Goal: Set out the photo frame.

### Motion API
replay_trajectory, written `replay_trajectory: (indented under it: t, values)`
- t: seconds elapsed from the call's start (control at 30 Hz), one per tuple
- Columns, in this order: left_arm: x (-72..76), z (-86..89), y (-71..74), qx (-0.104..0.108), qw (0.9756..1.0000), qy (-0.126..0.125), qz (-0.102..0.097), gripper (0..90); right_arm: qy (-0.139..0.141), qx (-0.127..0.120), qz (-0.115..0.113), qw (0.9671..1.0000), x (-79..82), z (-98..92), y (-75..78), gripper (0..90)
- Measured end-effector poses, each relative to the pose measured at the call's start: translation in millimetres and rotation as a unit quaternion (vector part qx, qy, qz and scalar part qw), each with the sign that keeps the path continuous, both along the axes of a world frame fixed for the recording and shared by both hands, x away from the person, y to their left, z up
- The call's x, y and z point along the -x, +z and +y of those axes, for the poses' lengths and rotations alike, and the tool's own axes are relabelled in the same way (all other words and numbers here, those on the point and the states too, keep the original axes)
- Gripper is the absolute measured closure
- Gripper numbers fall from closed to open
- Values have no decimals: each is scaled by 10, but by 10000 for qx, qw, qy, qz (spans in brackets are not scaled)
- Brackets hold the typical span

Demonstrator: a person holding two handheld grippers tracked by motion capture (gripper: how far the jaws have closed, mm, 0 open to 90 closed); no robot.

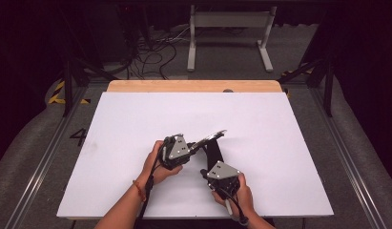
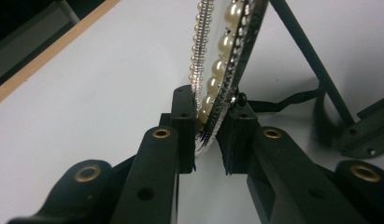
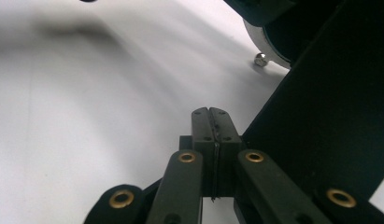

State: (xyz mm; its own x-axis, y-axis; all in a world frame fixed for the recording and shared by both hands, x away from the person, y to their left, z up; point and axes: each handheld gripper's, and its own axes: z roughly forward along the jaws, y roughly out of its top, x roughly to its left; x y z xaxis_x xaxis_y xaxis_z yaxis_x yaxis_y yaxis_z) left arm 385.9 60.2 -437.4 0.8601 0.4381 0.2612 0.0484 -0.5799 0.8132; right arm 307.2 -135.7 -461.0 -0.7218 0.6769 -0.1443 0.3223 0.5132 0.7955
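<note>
Pearl-rimmed frame (image 2: pixel 222 60), its upper part cut off, is pinched by the left gripper (image 2: pixel 209 135) mid-table (image 1: pixel 279 143); the right gripper (image 3: pixel 211 135), clenched empty, sits beside its black stand (image 3: pixel 330 116).

Place: lab or recording studio, set up for test work
Walls: dark, unlit surround, black on all sides
Floor: grey carpet (image 1: pixel 22 157), yellow-and-black hazard tape (image 1: pixel 56 93), loose black cables (image 1: pixel 153 55)
Framing: aluminium rails (image 1: pixel 41 160) and black struts (image 1: pixel 68 78) around the bench
Bench: flat white board (image 1: pixel 136 119) on a pale wooden tabletop (image 1: pixel 193 86)
Beyond: white metal stand legs (image 1: pixel 227 36)
</note>
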Motion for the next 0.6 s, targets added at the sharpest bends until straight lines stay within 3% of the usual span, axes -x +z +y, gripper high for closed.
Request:
replay_trajectory:
  t: [0.4,0.6]
  values:
    - [54,-65,19,-227,9997,61,-74,776,-139,-9,43,9999,-44,-131,-9,900]
    - [63,-75,22,-227,9997,41,-64,773,-184,-14,70,9998,-59,-171,-3,900]
